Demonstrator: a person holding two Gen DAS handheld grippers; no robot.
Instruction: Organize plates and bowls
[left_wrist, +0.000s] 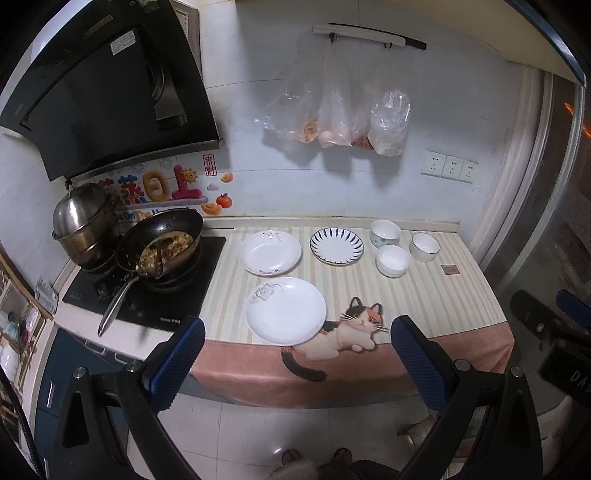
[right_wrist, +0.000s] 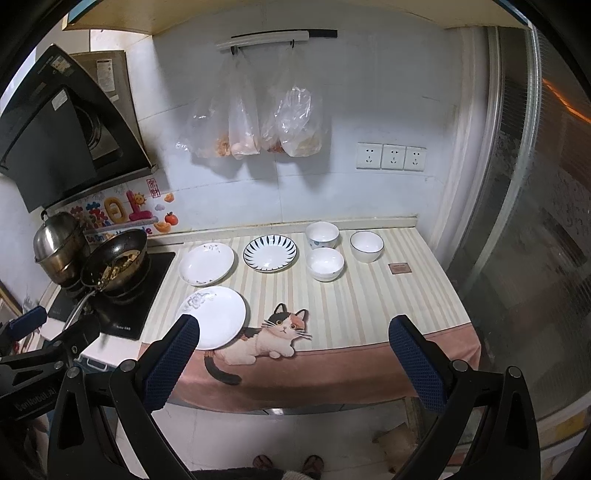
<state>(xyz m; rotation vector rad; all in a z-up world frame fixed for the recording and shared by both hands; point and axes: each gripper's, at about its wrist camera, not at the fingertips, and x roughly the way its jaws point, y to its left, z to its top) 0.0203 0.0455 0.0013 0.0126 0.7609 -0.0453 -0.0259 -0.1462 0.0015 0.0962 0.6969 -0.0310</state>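
Left gripper (left_wrist: 297, 350): I hold it back from the counter edge, jaws wide apart, nothing between them.
Right gripper (right_wrist: 293, 350): same, jaws spread and empty, also off the counter.
Near plate (left_wrist: 286, 311): white, flat, with a grey flower print; it lies at the front on the mat (left_wrist: 424, 291), its rim just over the cat picture.
Deep plate (left_wrist: 270, 252): white, behind the near plate, close to the stove.
Striped plate (left_wrist: 336, 246): blue rays on the rim, beside the deep plate, not touching it.
Bowls: three at the right, one with a blue mark (left_wrist: 385, 233), one plain in front (left_wrist: 393, 260), one with a thin dark rim (left_wrist: 424, 246); near each other, apart from the plates.
Handling: I judge all as glazed ceramic, so stiff, rather heavy, slippery and easy to chip.
Hold on plates: I would pinch the rim, one finger over and one under; the low near plate gives little room below.
Hold on bowls: I would clamp the wall at the rim, one finger inside.
Risk: the wok (left_wrist: 162, 240) with food stands at the left, and its handle reaches toward the front.
Progress: I think nothing is stacked yet.
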